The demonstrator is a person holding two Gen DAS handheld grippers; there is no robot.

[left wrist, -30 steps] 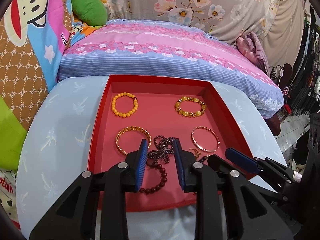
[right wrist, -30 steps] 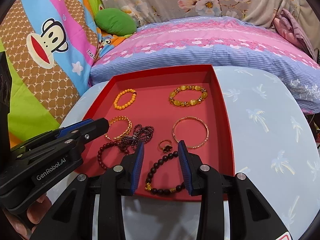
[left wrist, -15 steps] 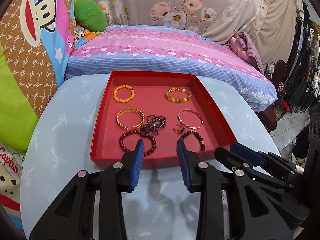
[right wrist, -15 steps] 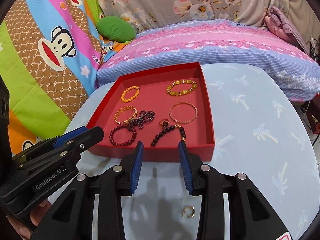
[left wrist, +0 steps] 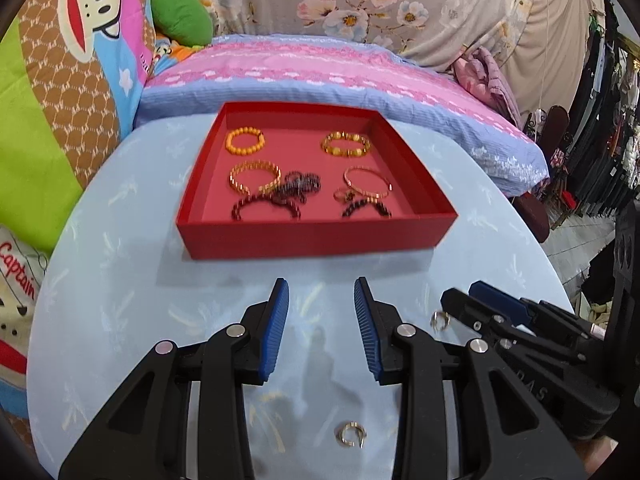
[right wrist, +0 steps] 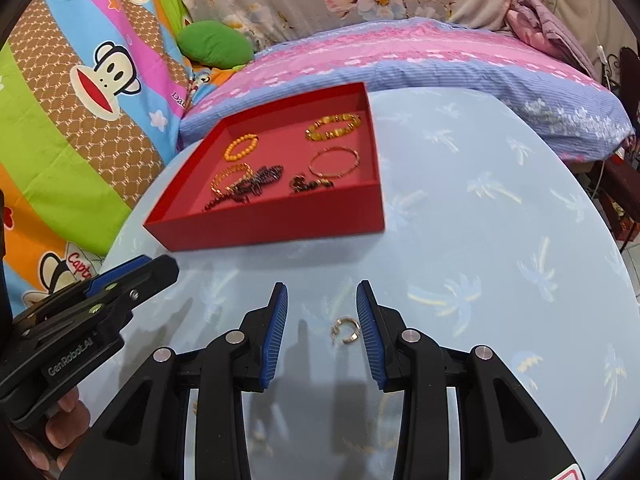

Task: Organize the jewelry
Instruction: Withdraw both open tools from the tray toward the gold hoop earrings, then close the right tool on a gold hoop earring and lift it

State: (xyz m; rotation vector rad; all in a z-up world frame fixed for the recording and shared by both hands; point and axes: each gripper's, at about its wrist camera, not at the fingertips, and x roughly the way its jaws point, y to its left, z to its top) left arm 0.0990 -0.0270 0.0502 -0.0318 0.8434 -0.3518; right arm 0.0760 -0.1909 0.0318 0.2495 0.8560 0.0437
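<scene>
A red tray [left wrist: 312,238] stands on the light blue table and holds several bracelets: an orange bead one [left wrist: 245,140], an amber one [left wrist: 346,144], gold bangles and dark bead strands [left wrist: 298,190]. My left gripper [left wrist: 321,284] hovers open over bare table in front of the tray. A small gold ring [left wrist: 351,435] lies on the table below its fingers. My right gripper [right wrist: 321,286] is open too, and a second gold ring [right wrist: 346,328] lies on the table between its fingers, close to the right pad and not pressed.
The round table [right wrist: 480,240] has a palm-print cover. A pink and blue striped cushion [left wrist: 320,76] lies behind the tray. Cartoon-print bedding [right wrist: 80,100] rises at the left. A hand [right wrist: 60,420] holds the left gripper's handle. Dark furniture [left wrist: 600,160] stands at the right.
Both grippers have drawn back from over the tray to the near part of the table. The two rings on the table have come into view. The left jaws stand slightly wider.
</scene>
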